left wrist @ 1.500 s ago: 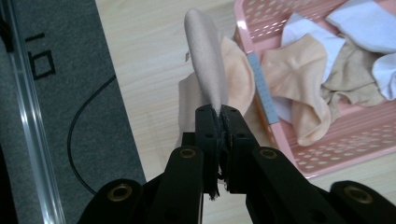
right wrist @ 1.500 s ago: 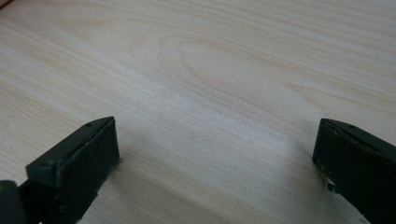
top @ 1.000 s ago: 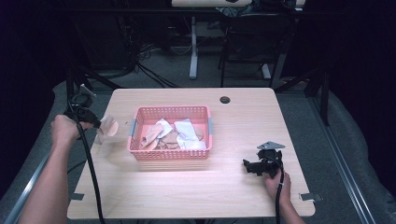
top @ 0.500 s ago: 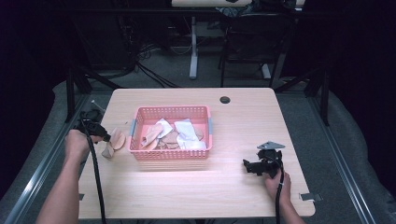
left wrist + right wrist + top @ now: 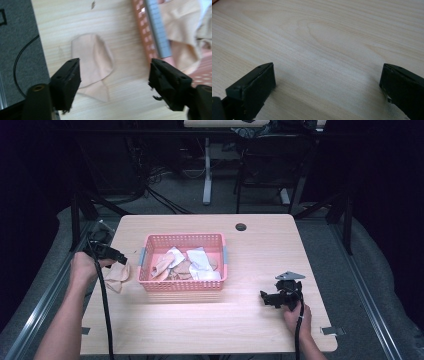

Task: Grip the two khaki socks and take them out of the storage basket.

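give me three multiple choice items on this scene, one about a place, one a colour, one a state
1. Where does the loose beige fabric piece lie?
A. inside the basket
B. on the light wooden table, left of the basket
C. beside the right gripper

2. What colour is the perforated plastic basket?
A. pink
B. green
C. black

3. How does the left gripper stand?
A. shut on the fabric
B. shut on the basket rim
C. open

Answers:
1. B, the high view shows it on bare wood beside the basket's left wall.
2. A, its walls are pink.
3. C, its jaws stand wide apart over the fabric.
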Demonstrator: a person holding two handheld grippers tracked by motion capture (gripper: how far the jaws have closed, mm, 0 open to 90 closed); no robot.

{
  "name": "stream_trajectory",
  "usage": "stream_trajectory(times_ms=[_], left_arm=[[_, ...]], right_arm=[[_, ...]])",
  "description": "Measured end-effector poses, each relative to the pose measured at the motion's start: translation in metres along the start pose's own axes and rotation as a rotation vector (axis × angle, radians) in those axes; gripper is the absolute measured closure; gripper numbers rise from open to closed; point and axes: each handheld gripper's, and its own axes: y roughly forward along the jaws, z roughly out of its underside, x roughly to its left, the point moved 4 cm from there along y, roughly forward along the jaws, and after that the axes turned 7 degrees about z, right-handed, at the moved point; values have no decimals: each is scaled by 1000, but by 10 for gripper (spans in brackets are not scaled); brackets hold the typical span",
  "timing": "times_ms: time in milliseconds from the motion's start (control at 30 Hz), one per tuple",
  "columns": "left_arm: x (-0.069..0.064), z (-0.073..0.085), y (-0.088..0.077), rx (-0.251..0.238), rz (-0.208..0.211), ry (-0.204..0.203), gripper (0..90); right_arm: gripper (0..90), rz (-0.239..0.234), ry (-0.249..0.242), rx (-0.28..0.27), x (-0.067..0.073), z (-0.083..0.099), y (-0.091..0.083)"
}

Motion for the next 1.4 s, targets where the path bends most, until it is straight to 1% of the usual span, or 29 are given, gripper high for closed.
stream_trajectory(times_ms=[67,100,133,167,200,233,300,333,400,467,567,667,800,833,867,900,967,1000,1067,1100,1133,1167,1200,1267,1333,1400], left_arm=[[-8,-6,-2,-10,-4,21,186],[-12,-8,-3,-8,2,31,161],[-15,-11,-3,-14,7,37,156],[-19,-14,-4,-18,10,54,152],[-22,-16,-4,-14,16,60,146],[-27,-19,-4,-21,22,64,146],[-34,-23,-3,-22,21,86,135],[-38,-25,-2,-21,33,92,123],[-44,-27,-1,-18,36,112,114],[-50,-29,1,-22,49,122,97],[-61,-32,8,-16,90,151,53],[-73,-33,18,7,101,199,33],[-86,-36,27,21,112,232,30],[-89,-36,31,29,114,238,37],[-91,-36,34,35,111,243,64],[-93,-36,36,47,101,238,90],[-96,-37,40,54,111,238,130],[-98,-37,43,57,118,248,163],[-102,-36,49,75,121,260,175],[-104,-36,51,80,126,256,192],[-105,-36,52,88,122,260,228],[-107,-36,55,92,120,267,245],[-107,-36,57,95,118,267,255],[-108,-37,62,109,116,269,308],[-108,-36,67,119,105,262,318],[-106,-36,71,131,101,253,357]], right_arm=[[0,0,1,0,0,0,0],[0,0,1,0,0,0,0],[0,-4,2,-1,0,0,0],[0,-4,6,-5,0,0,0],[0,-2,5,-4,0,0,0],[0,-3,5,-4,0,0,0],[0,-5,6,-5,0,0,0],[0,-6,6,-6,1,0,0],[0,-5,5,-5,0,0,0],[0,-3,5,-4,0,0,0],[0,-2,3,-3,0,0,0],[0,-2,3,-2,0,0,0],[0,-2,4,-2,0,0,0],[0,-2,3,-2,0,0,0],[0,-2,4,-2,0,0,0],[0,-1,3,-2,0,0,0],[0,-2,3,-2,0,0,0],[0,0,5,-4,0,0,1],[0,-2,3,-2,0,0,0],[0,-2,3,-2,0,0,0],[0,-2,4,-2,0,0,0],[0,-2,4,-2,0,0,0],[0,-1,5,-4,0,0,1],[0,0,5,-4,0,0,1],[0,0,4,-3,0,0,1],[0,0,5,-4,0,0,1]])
